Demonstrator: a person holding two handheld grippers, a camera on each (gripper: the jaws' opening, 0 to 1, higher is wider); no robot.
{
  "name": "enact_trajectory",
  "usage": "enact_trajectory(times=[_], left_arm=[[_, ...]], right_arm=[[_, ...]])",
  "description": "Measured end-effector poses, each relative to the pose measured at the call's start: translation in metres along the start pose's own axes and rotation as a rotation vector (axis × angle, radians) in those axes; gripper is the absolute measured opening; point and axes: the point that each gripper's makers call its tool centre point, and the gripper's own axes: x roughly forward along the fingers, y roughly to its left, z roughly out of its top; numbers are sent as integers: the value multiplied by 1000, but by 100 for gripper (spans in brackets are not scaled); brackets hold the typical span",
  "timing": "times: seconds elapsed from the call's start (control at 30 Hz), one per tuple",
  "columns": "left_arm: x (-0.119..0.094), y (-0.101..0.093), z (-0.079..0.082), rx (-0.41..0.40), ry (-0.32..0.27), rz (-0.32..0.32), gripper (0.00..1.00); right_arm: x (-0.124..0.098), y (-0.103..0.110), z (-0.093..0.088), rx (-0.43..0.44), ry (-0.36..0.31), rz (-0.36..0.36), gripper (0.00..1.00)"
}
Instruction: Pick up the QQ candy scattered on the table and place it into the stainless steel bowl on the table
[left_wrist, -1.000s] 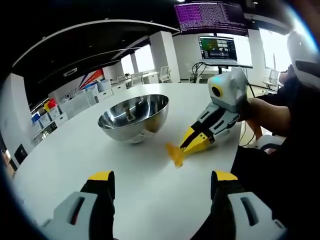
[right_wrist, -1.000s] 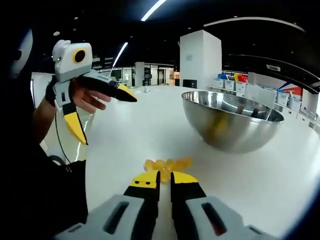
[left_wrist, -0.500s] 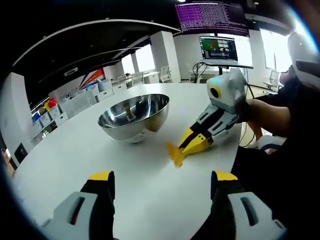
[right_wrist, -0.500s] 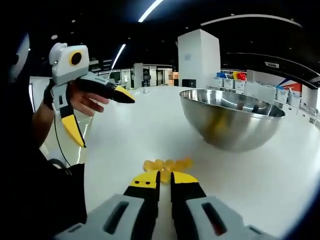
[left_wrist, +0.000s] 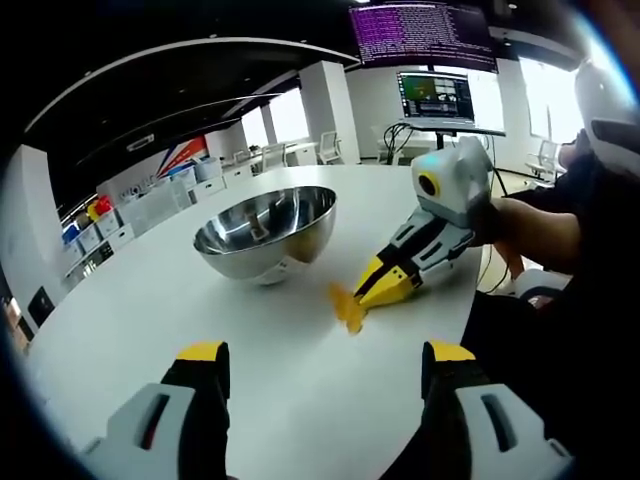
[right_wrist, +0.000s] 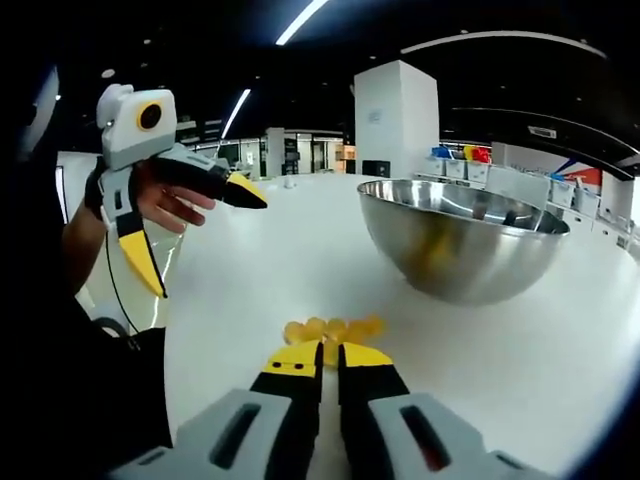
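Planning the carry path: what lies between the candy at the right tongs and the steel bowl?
Bare white table. In the right gripper view nothing sits between the yellow candy and the stainless steel bowl.

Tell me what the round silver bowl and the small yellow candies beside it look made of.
The round silver bowl looks like polished stainless steel: its wall mirrors the room and the white table. The yellow candies look like translucent, glossy gummy, glowing amber at the shut right gripper; their wrapping, if any, cannot be told.

Mirror-polished metal bowl (left_wrist: 266, 235), glossy table (left_wrist: 300, 390)
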Motion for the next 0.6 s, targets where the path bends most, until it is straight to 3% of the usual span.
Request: enact_trajectory(times=[0.37,0.6], left_arm=[[-1,2,1,3,-2,3,78],[-2,3,1,3,-1,7,78]], right_arm=[[-2,0,1,-4,8,-7,4],[-8,-2,14,4,-19,-14,4]])
